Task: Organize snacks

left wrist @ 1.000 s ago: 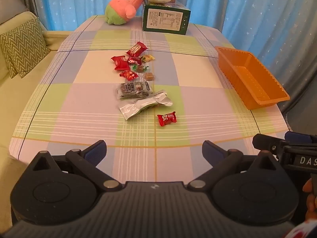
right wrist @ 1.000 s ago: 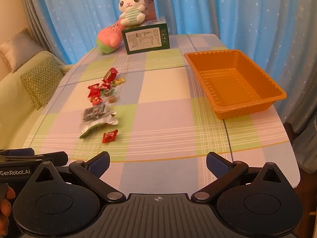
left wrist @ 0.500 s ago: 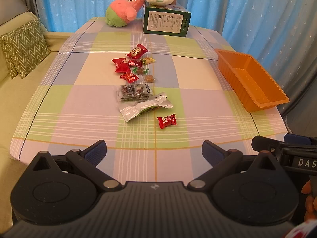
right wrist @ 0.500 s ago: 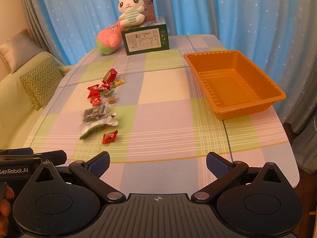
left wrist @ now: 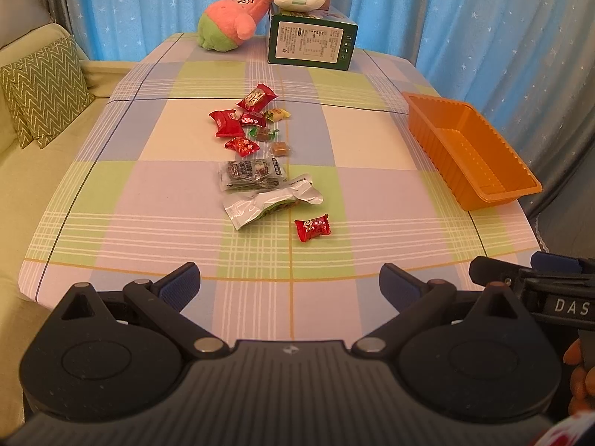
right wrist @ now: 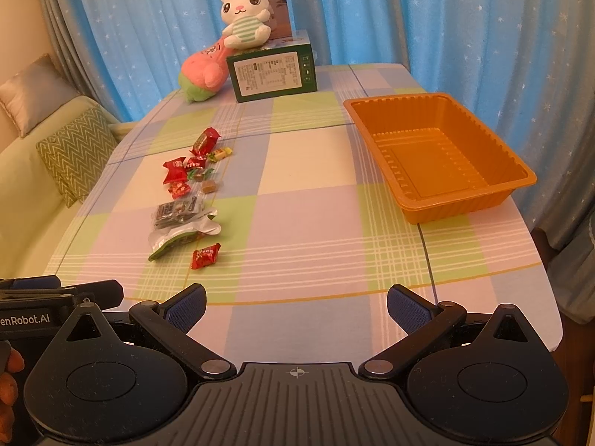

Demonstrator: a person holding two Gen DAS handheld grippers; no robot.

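Left claw point(left wrist: 290, 284) and right claw point(right wrist: 296, 303) both gaped wide, empty, at table point(left wrist: 372, 141) near edge. "DAS" lettering read in left view only; "enRobot.AI" in right view only. Orange tray point(right wrist: 438, 156) by right edge.

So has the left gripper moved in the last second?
Yes. The left gripper has eased forward over the table: the green box sits lower in its view than before.

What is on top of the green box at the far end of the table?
A white plush rabbit sits on the green box. A card stands behind it; its lower part is hidden.
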